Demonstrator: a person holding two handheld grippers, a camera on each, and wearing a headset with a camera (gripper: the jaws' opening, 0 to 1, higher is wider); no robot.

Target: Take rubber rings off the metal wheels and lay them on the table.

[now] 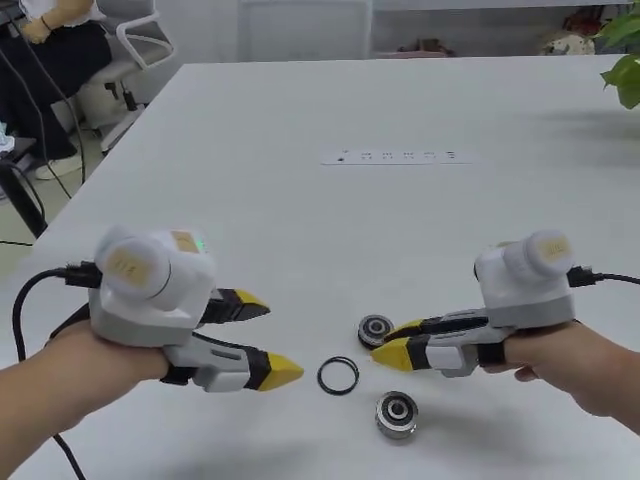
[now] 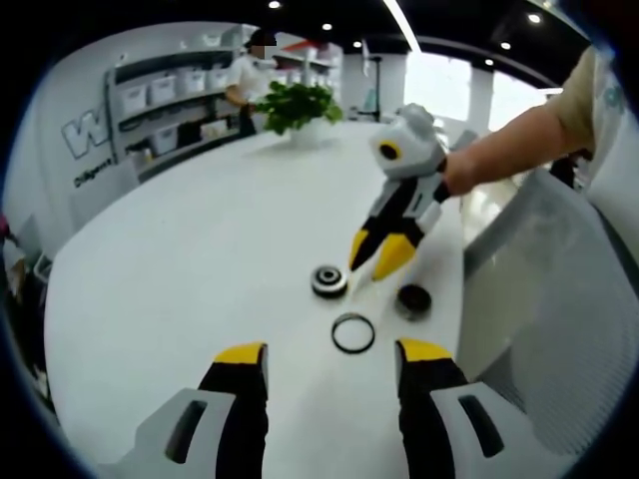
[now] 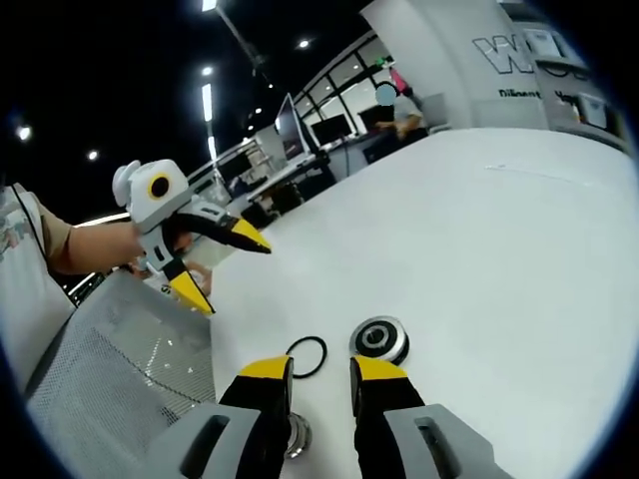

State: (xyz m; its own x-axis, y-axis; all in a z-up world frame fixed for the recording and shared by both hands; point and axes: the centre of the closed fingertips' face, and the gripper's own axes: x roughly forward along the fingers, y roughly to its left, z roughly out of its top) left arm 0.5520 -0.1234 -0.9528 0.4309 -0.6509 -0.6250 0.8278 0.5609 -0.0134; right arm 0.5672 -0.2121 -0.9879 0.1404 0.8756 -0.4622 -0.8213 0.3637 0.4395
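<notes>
A loose black rubber ring (image 1: 338, 376) lies flat on the white table (image 1: 330, 220) between my two grippers. One metal wheel (image 1: 375, 330) sits just left of my right gripper (image 1: 389, 342), close to its yellow tips. A second wheel (image 1: 397, 414) lies nearer the front edge, below that gripper. My left gripper (image 1: 278, 338) stands wide open to the left of the ring, holding nothing. In the left gripper view the ring (image 2: 352, 333) lies just beyond the jaws. In the right gripper view the ring (image 3: 306, 356) and a wheel (image 3: 379, 338) lie past the narrowly open jaws.
A socket strip (image 1: 395, 156) is set into the table's middle. A plant (image 1: 622, 60) stands at the far right corner. Office chairs (image 1: 130, 60) and a seated person are at the far left.
</notes>
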